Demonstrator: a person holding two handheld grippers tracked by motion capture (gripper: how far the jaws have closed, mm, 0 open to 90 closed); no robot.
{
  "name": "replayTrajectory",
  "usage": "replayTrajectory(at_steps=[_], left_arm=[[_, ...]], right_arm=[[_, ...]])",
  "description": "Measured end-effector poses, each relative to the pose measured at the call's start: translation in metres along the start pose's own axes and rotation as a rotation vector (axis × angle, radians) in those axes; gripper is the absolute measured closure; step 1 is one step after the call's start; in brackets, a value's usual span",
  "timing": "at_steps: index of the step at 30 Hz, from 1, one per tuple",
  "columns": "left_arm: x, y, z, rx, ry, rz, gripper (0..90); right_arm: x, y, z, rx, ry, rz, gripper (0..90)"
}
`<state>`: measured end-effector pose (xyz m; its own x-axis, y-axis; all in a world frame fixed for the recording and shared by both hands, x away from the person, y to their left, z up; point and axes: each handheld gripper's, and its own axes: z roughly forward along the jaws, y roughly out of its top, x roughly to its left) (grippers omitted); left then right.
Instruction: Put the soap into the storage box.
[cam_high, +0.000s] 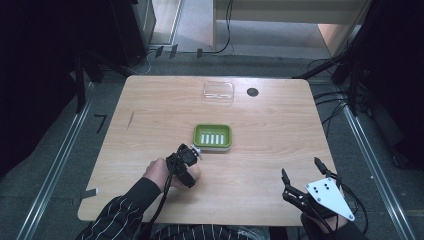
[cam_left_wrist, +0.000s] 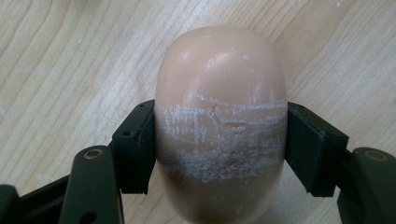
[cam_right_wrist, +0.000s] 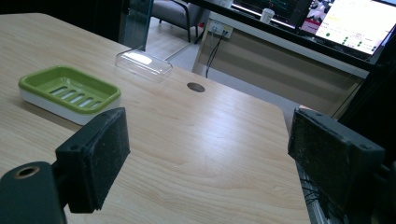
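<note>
From the high view, a pale wooden counter carries a green soap dish with a white base near its middle, a clear plastic lid farther back toward the far edge, and a small dark round spot just right of that lid. The left tongs sit near the front-left part of the counter, just beside the dish's near-left corner, held by a left hand coming out of a striped sleeve. The right tongs hover at the front-right edge, well apart from the dish, with a grey three-cornered plate on top and their two jaws spread wide. In the left gripper view, the left tongs are clenched on a beige oval soap bar, one black pad pressing each long side; a band of white scuffing runs across the bar between the pads, and wood grain of the counter lies behind it. In the right gripper view, the right tongs stand released, their pads far apart with nothing between them; beyond them the soap dish shows slotted drainage in its green tray, the clear lid lies past it, and the dark spot sits to the lid's right on the counter, with lit screens in the background.
</note>
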<state>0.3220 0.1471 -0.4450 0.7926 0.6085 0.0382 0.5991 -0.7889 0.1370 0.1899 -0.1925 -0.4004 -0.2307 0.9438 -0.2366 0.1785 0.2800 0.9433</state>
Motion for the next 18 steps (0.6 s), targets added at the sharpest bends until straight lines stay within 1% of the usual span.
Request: replayTrajectory(at_steps=[1,3,5,8,9,11,14,18], left_arm=[[0.001,0.002,-0.001,-0.005,-0.006,0.007,33.6],[0.000,0.003,-0.001,-0.001,-0.003,0.029,33.6],[0.000,0.004,-0.001,-0.008,-0.002,0.030,33.6],[-0.001,0.007,-0.001,-0.005,-0.011,0.062,33.7],[-0.001,0.007,-0.001,-0.005,-0.011,0.062,33.7],[-0.001,0.010,-0.001,0.003,-0.013,0.087,33.6],[0.000,0.013,-0.002,-0.010,-0.012,0.098,33.7],[0.002,0.014,-0.003,-0.012,-0.013,0.111,33.6]], right_arm=[[0.000,0.000,0.000,0.000,-0.001,0.000,13.4],[0.000,0.000,0.000,0.000,0.000,0.002,13.4],[0.000,0.000,0.000,-0.001,-0.001,-0.001,13.4],[-0.001,0.000,0.000,-0.001,-0.001,-0.002,13.4],[-0.001,0.000,0.000,-0.001,-0.001,-0.002,13.4],[-0.001,0.000,0.000,0.000,-0.003,0.000,13.4],[0.000,0.000,0.000,-0.001,-0.001,-0.001,13.4],[0.000,0.000,0.000,0.002,-0.002,0.003,13.4]])
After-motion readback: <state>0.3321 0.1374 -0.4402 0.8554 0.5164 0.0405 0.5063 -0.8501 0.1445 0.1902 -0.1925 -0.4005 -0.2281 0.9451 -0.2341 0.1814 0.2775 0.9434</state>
